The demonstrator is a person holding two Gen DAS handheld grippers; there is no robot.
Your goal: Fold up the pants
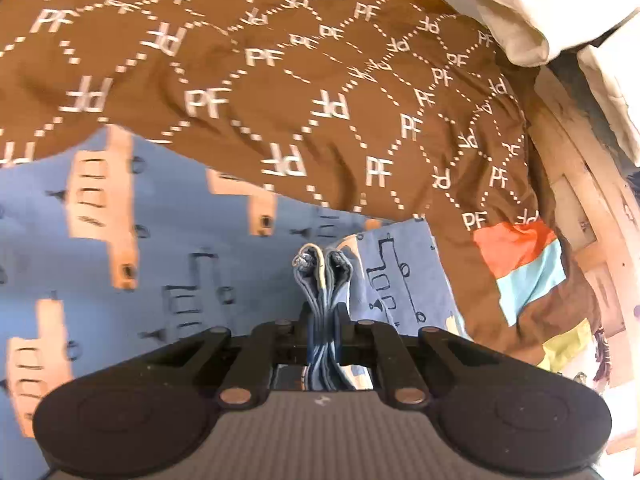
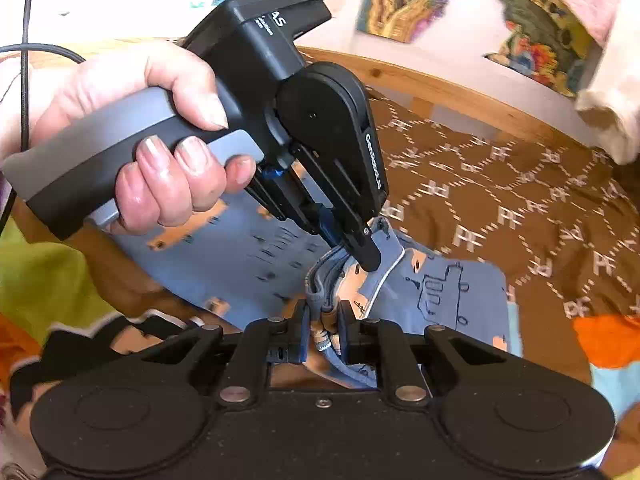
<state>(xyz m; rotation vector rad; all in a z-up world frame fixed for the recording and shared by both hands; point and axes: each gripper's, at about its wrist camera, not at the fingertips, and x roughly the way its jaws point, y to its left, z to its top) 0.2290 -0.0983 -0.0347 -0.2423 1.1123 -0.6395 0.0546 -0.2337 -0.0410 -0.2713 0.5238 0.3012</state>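
The pants (image 1: pixel 120 264) are light blue with orange and outlined truck prints and lie on a brown patterned bedspread (image 1: pixel 280 80). My left gripper (image 1: pixel 323 320) is shut on a bunched stack of their layered edges. In the right wrist view the pants (image 2: pixel 440 292) lie partly folded. My right gripper (image 2: pixel 323 320) is shut on a bunched edge with the waistband. The left gripper (image 2: pixel 362 254) shows there too, held in a hand, pinching the same fabric just above and beyond my right one.
The brown bedspread (image 2: pixel 500 208) with white PF print covers the bed. A wooden bed frame (image 2: pixel 440 84) runs behind. White pillows (image 1: pixel 520 28) lie at the far right. Orange and light blue patches (image 1: pixel 524 268) sit to the right. Colourful pictures (image 2: pixel 532 40) hang on the wall.
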